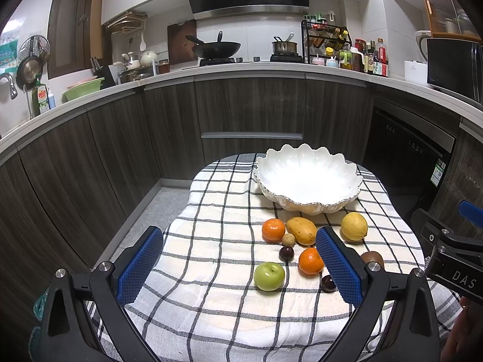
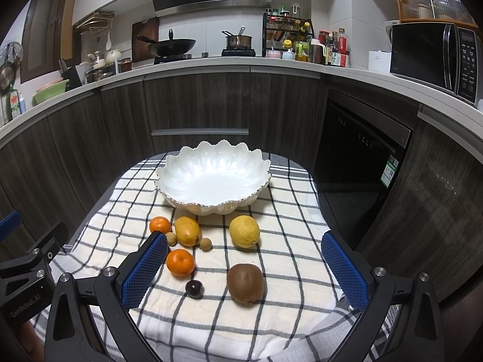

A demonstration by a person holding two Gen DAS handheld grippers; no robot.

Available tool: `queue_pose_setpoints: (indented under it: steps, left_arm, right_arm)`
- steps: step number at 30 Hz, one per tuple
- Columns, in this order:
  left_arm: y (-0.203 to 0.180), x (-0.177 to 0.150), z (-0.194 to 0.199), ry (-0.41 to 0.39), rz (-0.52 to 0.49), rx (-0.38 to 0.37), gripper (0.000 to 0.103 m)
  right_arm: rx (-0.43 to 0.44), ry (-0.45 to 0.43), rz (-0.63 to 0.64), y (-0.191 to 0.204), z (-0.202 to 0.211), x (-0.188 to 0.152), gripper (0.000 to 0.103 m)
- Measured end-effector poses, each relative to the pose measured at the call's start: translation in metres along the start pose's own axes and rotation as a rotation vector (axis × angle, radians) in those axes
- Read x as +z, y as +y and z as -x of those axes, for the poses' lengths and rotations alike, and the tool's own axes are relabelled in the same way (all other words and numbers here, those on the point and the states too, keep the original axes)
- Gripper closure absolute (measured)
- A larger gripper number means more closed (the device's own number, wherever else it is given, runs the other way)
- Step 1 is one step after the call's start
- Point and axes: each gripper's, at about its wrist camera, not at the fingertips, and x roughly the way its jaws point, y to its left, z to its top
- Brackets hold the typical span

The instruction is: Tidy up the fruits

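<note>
An empty white scalloped bowl [image 1: 308,178] [image 2: 212,178] stands at the far side of a checked cloth [image 1: 211,241] [image 2: 286,241]. In front of it lie two oranges [image 1: 273,230] [image 1: 311,261], a mango [image 1: 301,230] [image 2: 187,230], a lemon [image 1: 354,226] [image 2: 244,231], a green apple [image 1: 269,276], a kiwi [image 2: 245,283] [image 1: 372,258], small brown round fruits [image 1: 288,239] [image 2: 206,244] and dark round fruits [image 1: 286,253] [image 2: 193,289]. My left gripper [image 1: 241,267] is open above the cloth, nothing between its pads. My right gripper [image 2: 244,271] is open too, with the kiwi ahead between its fingers.
The small table stands in a kitchen, with dark wood cabinets [image 1: 250,111] behind it and a dishwasher [image 2: 359,150] at the right. The counter holds a wok [image 1: 215,49], a pot [image 2: 238,41], bottles [image 1: 365,57] and a microwave [image 2: 434,57]. Grey floor [image 1: 157,211] shows left of the table.
</note>
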Motion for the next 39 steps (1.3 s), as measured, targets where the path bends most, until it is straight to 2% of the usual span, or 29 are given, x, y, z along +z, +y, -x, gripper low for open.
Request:
queue_pose_setpoints:
  steps: [26,39]
  left_arm:
    - [-0.001,-0.001,-0.002,0.004,-0.001,-0.002,0.000]
    - [-0.004,-0.003,-0.030,0.062,-0.039,-0.002,0.000]
  right_arm:
    - [0.002,-0.004,-0.001,0.000,0.002,0.003,0.000]
    - [-0.010,0.033,0.026,0.005,-0.015,0.004,0.000]
